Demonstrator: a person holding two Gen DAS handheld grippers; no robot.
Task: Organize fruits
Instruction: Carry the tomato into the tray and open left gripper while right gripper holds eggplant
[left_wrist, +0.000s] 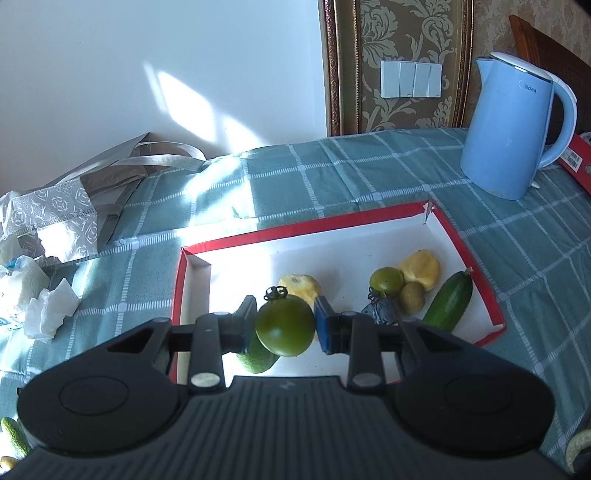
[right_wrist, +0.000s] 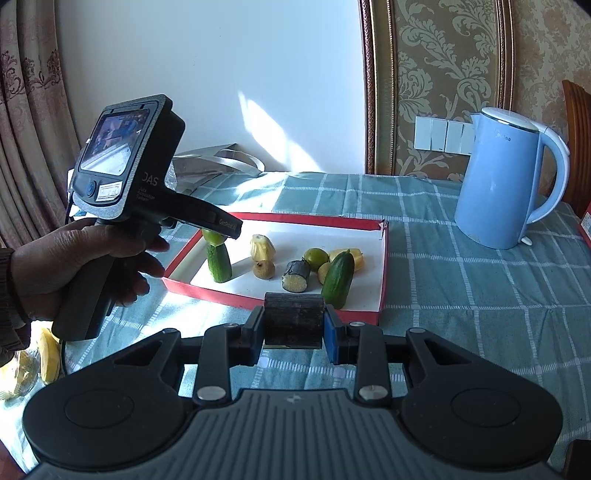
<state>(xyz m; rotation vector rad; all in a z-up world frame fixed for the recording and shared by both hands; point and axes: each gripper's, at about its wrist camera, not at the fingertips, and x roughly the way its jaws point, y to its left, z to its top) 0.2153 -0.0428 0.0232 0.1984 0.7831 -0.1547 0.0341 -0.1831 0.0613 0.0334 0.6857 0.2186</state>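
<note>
I am holding a round green tomato with a dark stalk (left_wrist: 284, 325) between the two fingers of the left gripper (left_wrist: 285, 326); the tongs are clamped on it from both sides. The tomato is hanging above the shallow white cardboard tray with a red rim (left_wrist: 369, 219), over its near left part. In the right wrist view, the left gripper is seen over the left end of the tray, and a short green cucumber piece (right_wrist: 219, 263) is standing on its cut end in the tray directly under the tomato. I cannot tell whether the tomato is touching it.

The right gripper (right_wrist: 294, 325) is clamped on a dark, almost black cylinder piece (right_wrist: 294, 319), and it is hanging in front of the near rim of the tray, outside it.

Inside the tray are lying a whole green cucumber (right_wrist: 338, 278) at the right, a pale yellow peeled piece (right_wrist: 262, 246) near the middle, a small brown round fruit (right_wrist: 264, 269) just in front of it, a dark cylinder piece with a yellow cut face (right_wrist: 295, 277), and a small green round fruit (right_wrist: 316, 255) behind that.

The tray is resting on a blue-green checked tablecloth (right_wrist: 461, 295). A light blue electric kettle (right_wrist: 502, 184) is standing to the right of the tray, behind its far corner. A person's hand (right_wrist: 85, 258) is gripping the handle of the left gripper.
</note>
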